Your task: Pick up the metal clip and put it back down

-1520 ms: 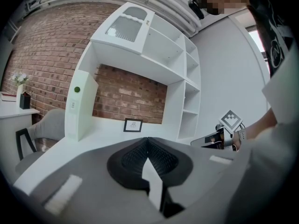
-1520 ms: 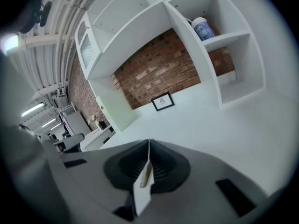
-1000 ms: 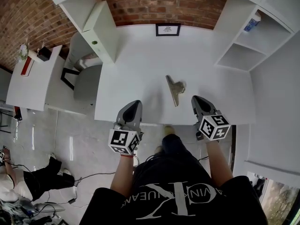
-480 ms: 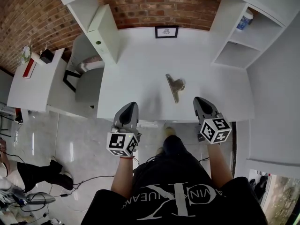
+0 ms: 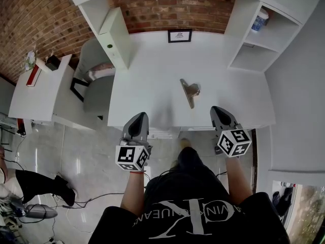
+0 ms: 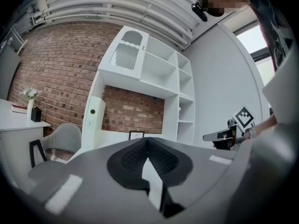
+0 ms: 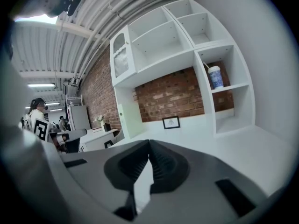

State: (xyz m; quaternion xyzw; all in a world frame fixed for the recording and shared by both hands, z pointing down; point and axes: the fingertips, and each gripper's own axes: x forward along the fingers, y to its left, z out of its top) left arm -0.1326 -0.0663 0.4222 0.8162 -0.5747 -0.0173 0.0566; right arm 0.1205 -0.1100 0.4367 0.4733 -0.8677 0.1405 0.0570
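Clip [image 5: 190, 92] position: centre-right of the head view, flat on the tabletop [image 5: 152, 75], near the right gripper [image 5: 220, 114] but apart from it. The left gripper [image 5: 139, 121] is at the lower left, over the near tabletop edge, well apart from the clip. Both sets of jaws are pressed together at the tips with nothing between them. Handling, as judged: the clip is stiff sprung metal, light, thin and likely to slide on the smooth surface. Take hold across the raised handle end, not the flat blade. Only the head view shows the clip; neither gripper view does. The right gripper view adds a cup [image 7: 215, 77] on a shelf [image 7: 226, 87] and a frame [image 7: 171, 122]. The left gripper view shows the right gripper at its right edge.
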